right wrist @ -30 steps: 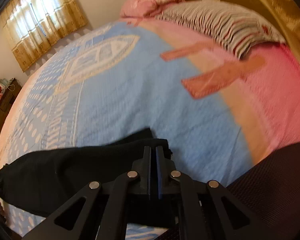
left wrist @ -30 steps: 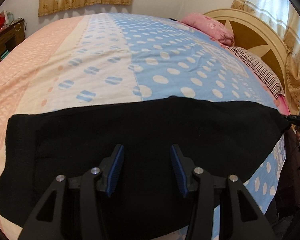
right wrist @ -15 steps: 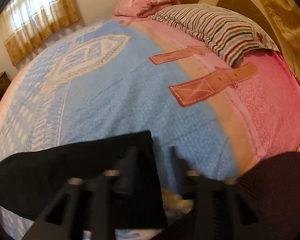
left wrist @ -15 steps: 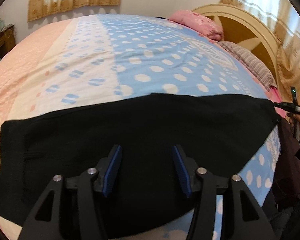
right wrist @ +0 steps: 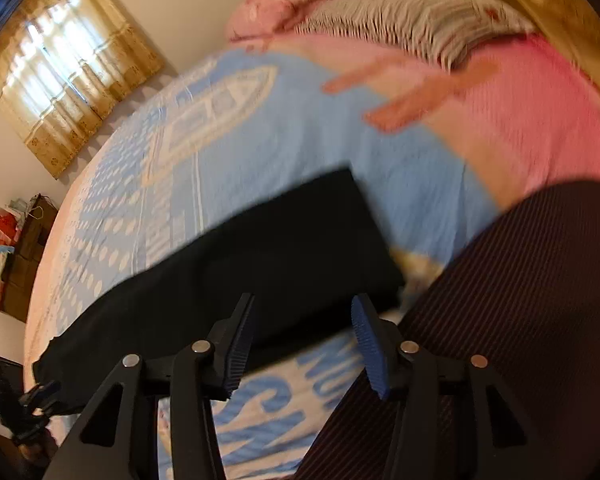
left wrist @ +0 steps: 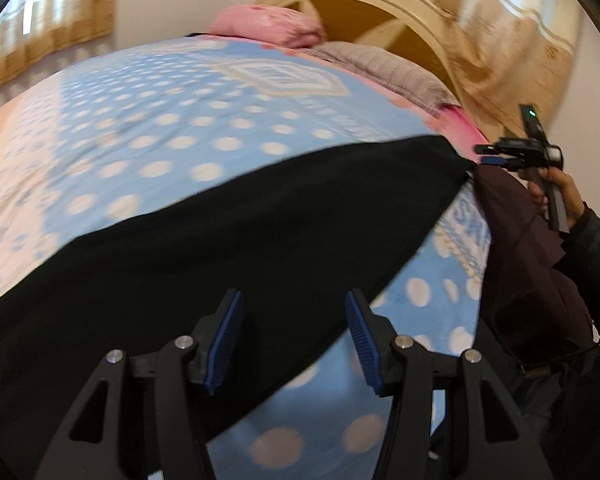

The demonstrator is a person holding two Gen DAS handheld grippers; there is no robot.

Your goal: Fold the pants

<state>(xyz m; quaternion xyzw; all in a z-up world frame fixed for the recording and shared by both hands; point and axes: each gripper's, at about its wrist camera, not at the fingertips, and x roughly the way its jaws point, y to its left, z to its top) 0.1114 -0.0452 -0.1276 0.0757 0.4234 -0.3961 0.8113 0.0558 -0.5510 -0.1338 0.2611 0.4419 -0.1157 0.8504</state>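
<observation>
We see the black pants (left wrist: 236, 232) lying flat in one long folded band on the bed (left wrist: 180, 128), whose cover is blue with white dots. In the left wrist view the left gripper (left wrist: 292, 340) hangs above the near edge of the band; its jaws stand about half open, blue pads apart, with nothing gripped between them. Beyond the jaws and to their right, the band runs to its far end, where the right gripper (left wrist: 520, 152) shows in a hand (left wrist: 556, 192) just beside the cloth.

In the right wrist view the right gripper (right wrist: 304, 340) hovers over that same squared end of the pants (right wrist: 260, 264). Its jaws are likewise about half open and hold nothing; cloth lies beyond and below the pads, and printed bedcover shows between them. To the right of the jaws we see dark ribbed clothing (right wrist: 500, 320) of the person. Far beyond the jaws lie a striped pillow (right wrist: 412, 24) and a pink pillow (right wrist: 276, 8). We see no containers; the views are motion-blurred.
</observation>
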